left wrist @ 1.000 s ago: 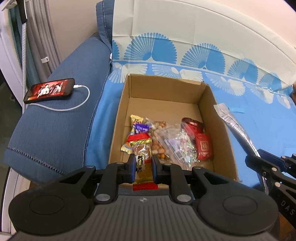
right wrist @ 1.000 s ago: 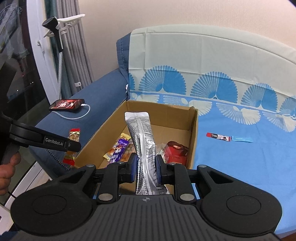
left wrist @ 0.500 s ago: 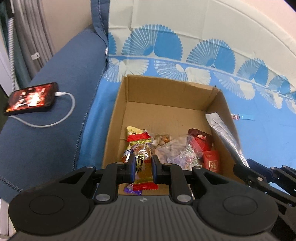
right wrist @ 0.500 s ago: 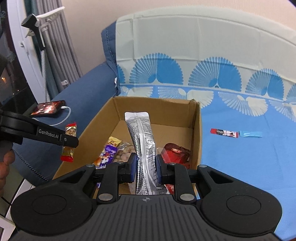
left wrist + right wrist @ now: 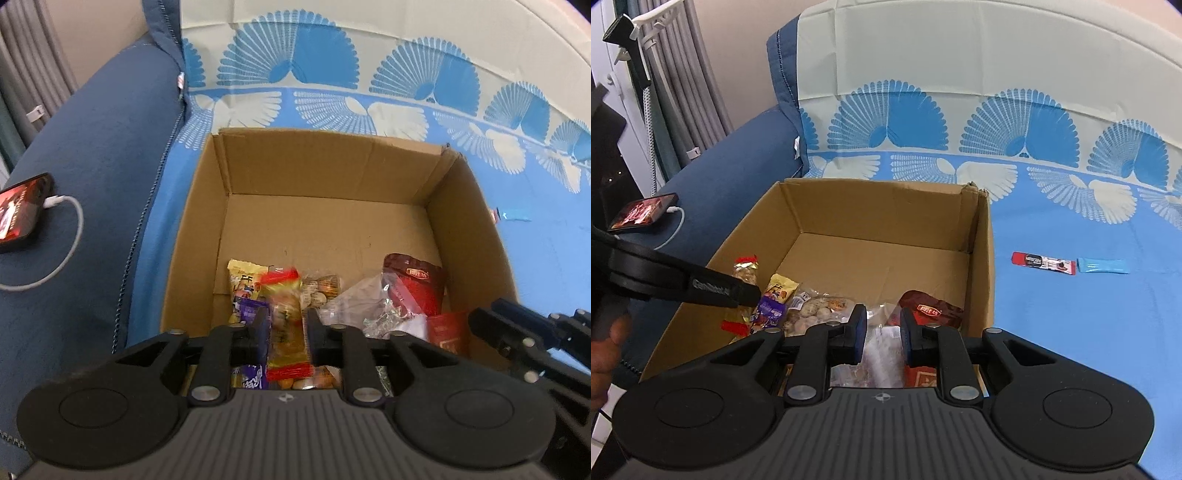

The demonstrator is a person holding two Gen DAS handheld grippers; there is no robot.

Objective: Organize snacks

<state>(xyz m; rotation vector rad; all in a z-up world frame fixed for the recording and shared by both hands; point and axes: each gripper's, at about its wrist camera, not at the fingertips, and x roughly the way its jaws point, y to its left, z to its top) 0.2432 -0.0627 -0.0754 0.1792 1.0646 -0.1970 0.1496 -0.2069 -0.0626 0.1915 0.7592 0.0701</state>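
Note:
An open cardboard box (image 5: 461, 221) on the blue sofa cover holds several snacks. My left gripper (image 5: 286, 325) hangs over its near left part, and its jaws are opening. A clear snack with red ends (image 5: 286, 347) sits blurred between them with a gap at each pad. In the right wrist view this snack (image 5: 744, 269) hangs at the left gripper (image 5: 746, 295). My right gripper (image 5: 882, 325) is low over the box's near side. It is shut on a pale silver packet (image 5: 882, 350) that lies low and blurred between the pads.
In the box lie a red pouch (image 5: 413, 284), a purple bar (image 5: 770, 310) and a clear bag of sweets. A phone (image 5: 642, 210) on a white cable rests on the sofa arm. A coffee stick (image 5: 1043, 263) and a blue sachet (image 5: 1102, 266) lie right of the box.
Both grippers have come forward and down over the box. The left jaws have opened off the red-ended snack. The silver packet no longer stands up between the right pads.

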